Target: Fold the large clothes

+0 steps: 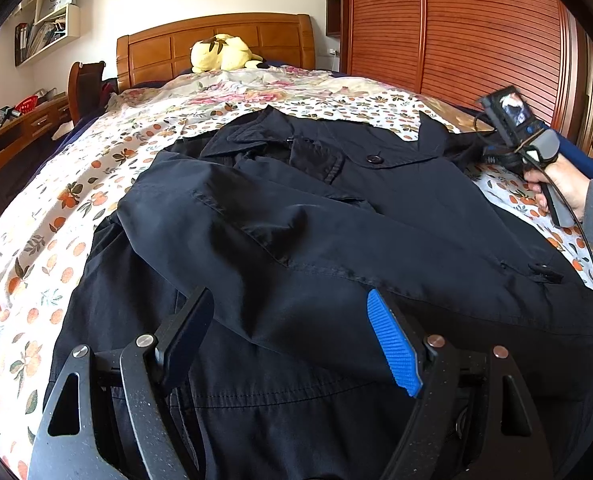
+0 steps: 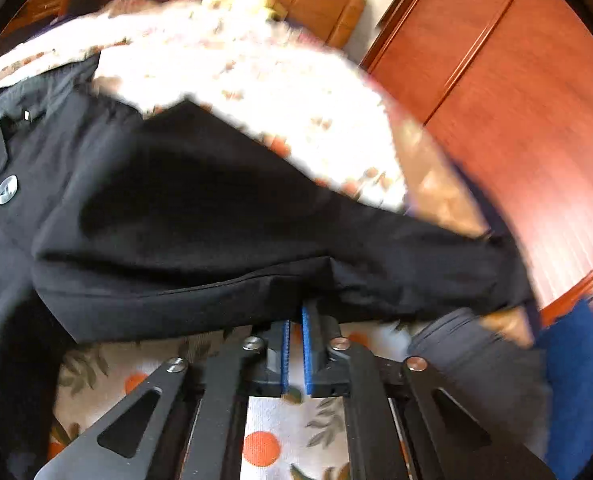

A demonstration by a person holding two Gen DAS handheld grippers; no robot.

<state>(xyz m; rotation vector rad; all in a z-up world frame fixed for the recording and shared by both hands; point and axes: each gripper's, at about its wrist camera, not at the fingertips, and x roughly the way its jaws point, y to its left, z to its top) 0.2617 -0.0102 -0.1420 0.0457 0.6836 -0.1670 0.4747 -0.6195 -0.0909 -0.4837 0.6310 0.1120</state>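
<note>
Pinching the black coat's [image 2: 200, 216] sleeve, right hand-held gripper [image 2: 294, 320] closed.

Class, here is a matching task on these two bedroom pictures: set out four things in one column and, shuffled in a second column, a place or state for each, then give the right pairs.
Things:
1. black coat
2. yellow plush toy
3. left gripper
4. right gripper

Place or state:
A. against the wooden headboard
B. jaws wide apart above dark cloth
C. spread on the floral bedsheet
D. pads closed on the edge of a sleeve

Pairs: 1-C, 2-A, 3-B, 4-D
</note>
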